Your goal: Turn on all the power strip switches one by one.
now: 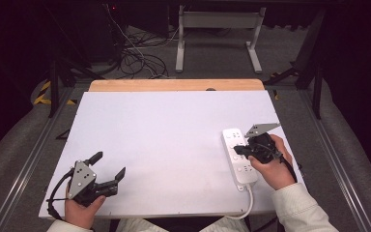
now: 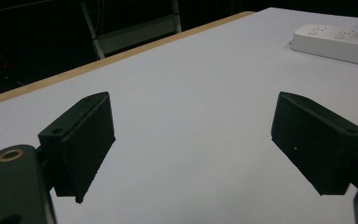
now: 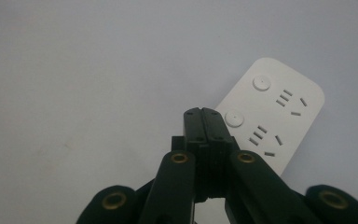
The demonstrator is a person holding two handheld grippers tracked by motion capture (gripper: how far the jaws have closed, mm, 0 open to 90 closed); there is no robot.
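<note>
A white power strip (image 1: 239, 154) lies at the right of the white table top (image 1: 164, 140), its cord trailing off the front edge. My right gripper (image 1: 236, 150) hovers over the strip's middle, jaws shut together with nothing between them. In the right gripper view the closed jaws (image 3: 203, 114) sit just above the power strip (image 3: 272, 112), next to a round switch button (image 3: 234, 118). My left gripper (image 1: 110, 166) rests at the near left corner, jaws wide open and empty. The left gripper view shows its two black pads (image 2: 81, 140) spread apart, the power strip (image 2: 335, 42) far off.
A wooden table edge (image 1: 174, 85) runs along the back of the white board. Beyond it stand a metal frame (image 1: 217, 34) and loose cables (image 1: 135, 58) on the floor. Metal rails run along both sides of the table.
</note>
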